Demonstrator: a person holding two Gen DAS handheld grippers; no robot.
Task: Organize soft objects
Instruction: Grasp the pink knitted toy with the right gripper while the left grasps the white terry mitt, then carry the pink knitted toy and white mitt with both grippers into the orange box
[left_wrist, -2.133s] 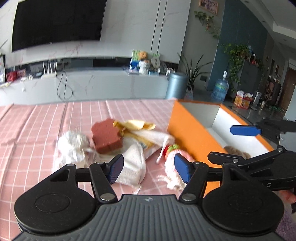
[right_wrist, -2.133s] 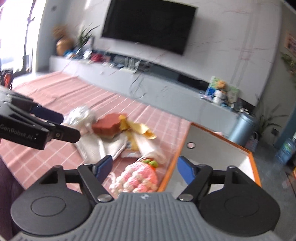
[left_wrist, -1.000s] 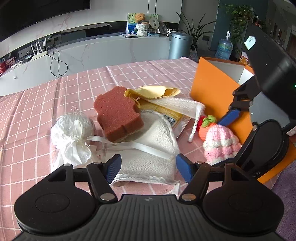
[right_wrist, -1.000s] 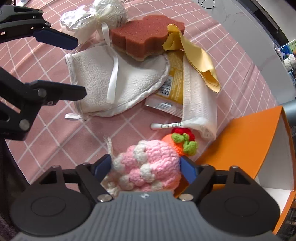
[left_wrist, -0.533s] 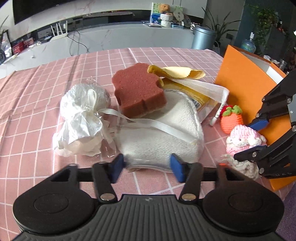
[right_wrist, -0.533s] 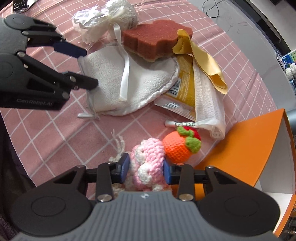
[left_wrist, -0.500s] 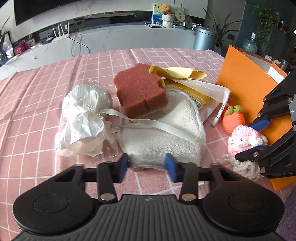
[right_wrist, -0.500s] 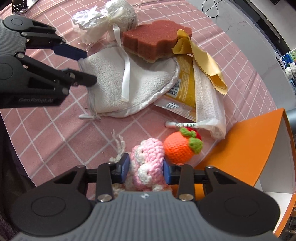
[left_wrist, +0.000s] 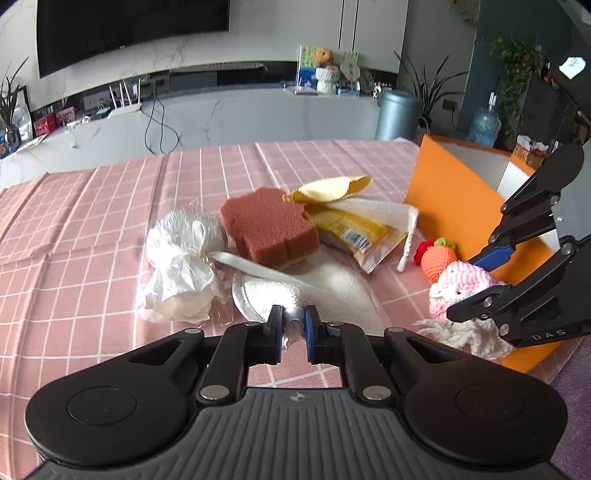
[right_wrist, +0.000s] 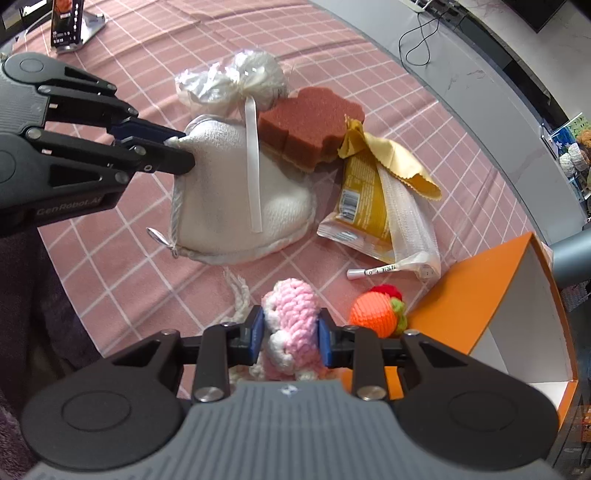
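Between right hand-held gripper (right_wrist: 289, 339) pads: pink doll (right_wrist: 291, 325), pinched, jaws just closed. Left hand-held gripper (left_wrist: 293, 328) pinching mitt (right_wrist: 236, 192) edge. Grasp step; next, lift, carry to box (right_wrist: 480, 295) alongside.

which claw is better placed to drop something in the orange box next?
Right. The right claw is shut on the pink crocheted toy, right beside the orange box. The left claw pinches the white mitt's far corner.
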